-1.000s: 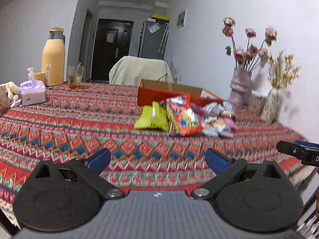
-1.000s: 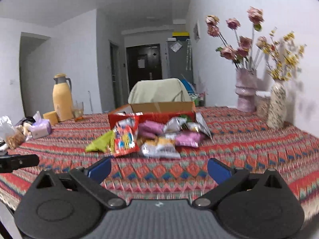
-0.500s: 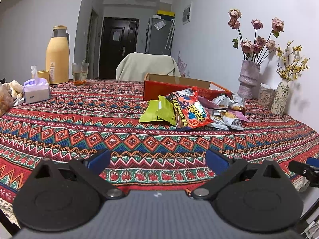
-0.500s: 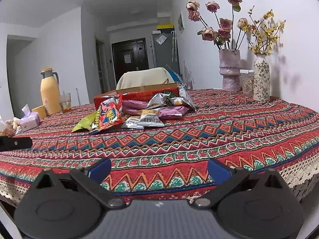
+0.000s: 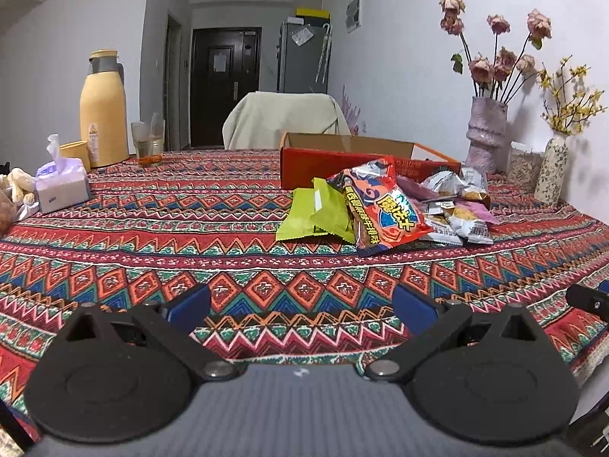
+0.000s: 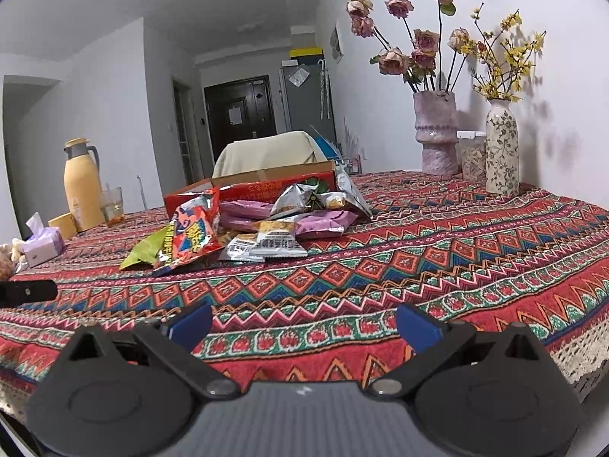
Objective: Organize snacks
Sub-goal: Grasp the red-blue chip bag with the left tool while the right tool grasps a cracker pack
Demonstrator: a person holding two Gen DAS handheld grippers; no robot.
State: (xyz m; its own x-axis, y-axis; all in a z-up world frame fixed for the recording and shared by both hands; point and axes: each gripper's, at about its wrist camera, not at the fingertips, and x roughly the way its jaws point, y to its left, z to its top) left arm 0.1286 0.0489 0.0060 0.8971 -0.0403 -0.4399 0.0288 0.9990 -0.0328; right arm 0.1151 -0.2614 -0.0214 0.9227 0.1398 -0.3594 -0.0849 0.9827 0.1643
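A heap of snack packets lies mid-table in front of an open red cardboard box [image 5: 323, 165] [image 6: 266, 190]. It holds a green packet [image 5: 316, 217] [image 6: 148, 247], a big red-orange chip bag [image 5: 384, 205] [image 6: 194, 228], purple packets [image 6: 323, 221] and silver-white ones [image 5: 456, 224] [image 6: 274, 243]. My left gripper [image 5: 300, 306] is open and empty above the near table edge, short of the heap. My right gripper [image 6: 302, 323] is open and empty at the near edge, also short of it.
The patterned tablecloth [image 5: 152, 236] covers the table. A yellow thermos [image 5: 102, 114], a glass [image 5: 148, 141] and a tissue box [image 5: 62, 186] stand at the left. Two flower vases [image 6: 437, 133] [image 6: 502, 148] and a jar stand by the right wall. A covered chair [image 5: 285, 118] is behind.
Both grippers have moved closer over the near table edge toward the snack heap. Both stay open and empty.
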